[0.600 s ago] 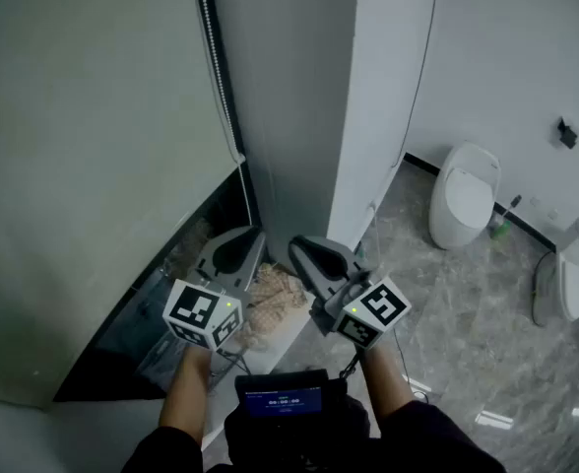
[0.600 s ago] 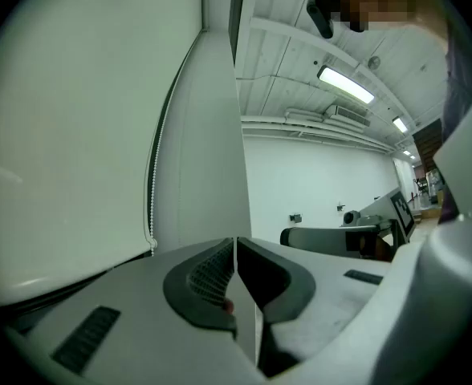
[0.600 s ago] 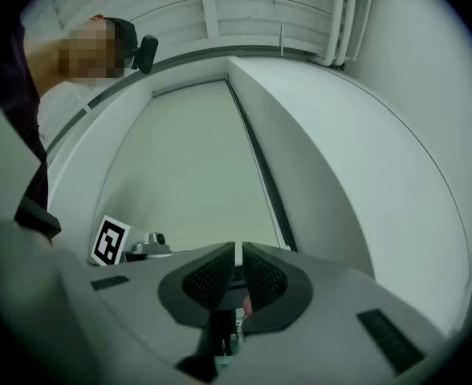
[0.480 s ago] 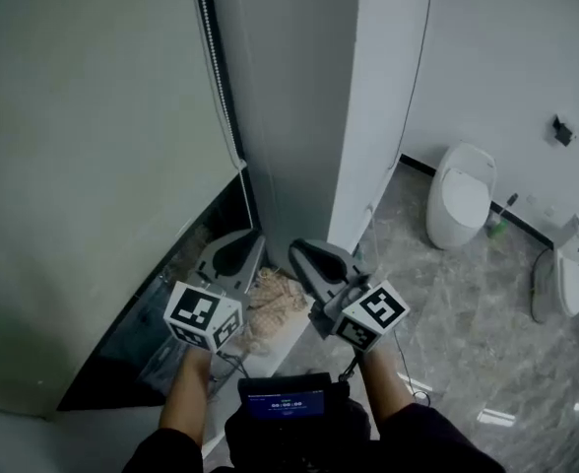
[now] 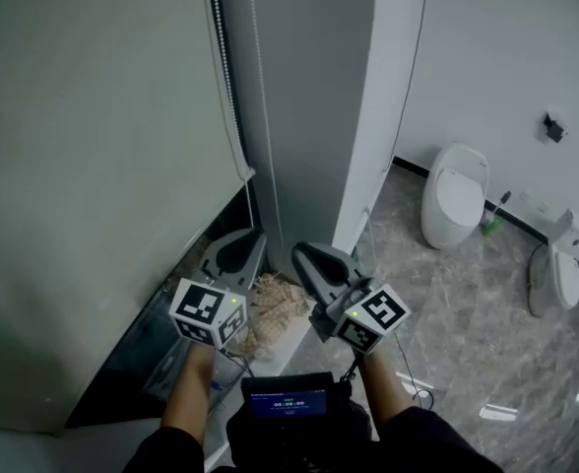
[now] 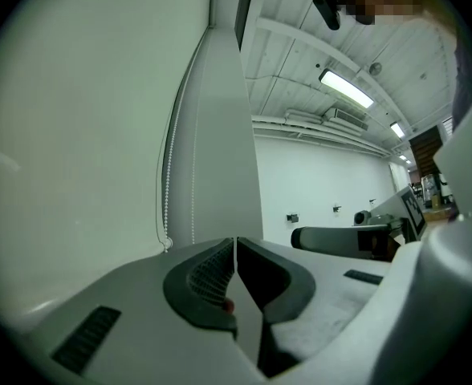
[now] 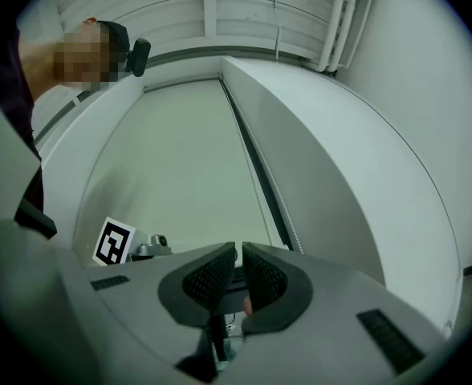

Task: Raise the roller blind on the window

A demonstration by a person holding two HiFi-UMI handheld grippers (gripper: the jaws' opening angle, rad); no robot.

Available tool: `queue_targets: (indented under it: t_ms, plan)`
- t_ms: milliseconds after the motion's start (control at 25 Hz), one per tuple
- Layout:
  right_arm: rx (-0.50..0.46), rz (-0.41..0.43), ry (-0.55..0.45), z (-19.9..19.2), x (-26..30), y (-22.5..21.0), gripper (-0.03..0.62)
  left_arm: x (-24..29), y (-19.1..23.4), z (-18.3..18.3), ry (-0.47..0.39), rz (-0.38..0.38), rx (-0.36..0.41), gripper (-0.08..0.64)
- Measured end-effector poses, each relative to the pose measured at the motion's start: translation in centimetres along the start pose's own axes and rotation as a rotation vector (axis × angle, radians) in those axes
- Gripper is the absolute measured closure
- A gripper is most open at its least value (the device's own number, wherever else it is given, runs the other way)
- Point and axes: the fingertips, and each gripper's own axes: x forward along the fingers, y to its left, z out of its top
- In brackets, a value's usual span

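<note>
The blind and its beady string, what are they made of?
The blind looks like stiff woven fabric: it is flat, matte and pale grey, with no shine. The beady string is a chain of tiny round beads, probably white plastic, though metal can't be ruled out from here.

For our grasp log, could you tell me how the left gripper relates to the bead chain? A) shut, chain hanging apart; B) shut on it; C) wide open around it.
A: the left gripper has its jaws together with nothing between, while the bead chain hangs free off to one side, by the roller blind.
</note>
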Motion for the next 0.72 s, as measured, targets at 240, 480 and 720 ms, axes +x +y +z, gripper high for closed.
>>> queue_targets:
  t_ms: [240, 480, 720]
  plan:
    - [0.115, 0.043, -0.074, 1.6, -0.7, 0.6, 0.554, 4.0, 3.4, 0.3, 0.016, 0.091, 0.001, 0.539]
    - [0.046, -0.013, -0.006, 0.7, -3.0, -0.6, 0.554, 10.9, 6.2, -0.4, 0.11, 0.102, 0.034, 0.519]
    - [0.042, -0.058, -0.018, 1.1, -4.8, -2.1, 0.554, 13.8, 7.7, -0.7, 0.134, 0.099, -0.028, 0.519]
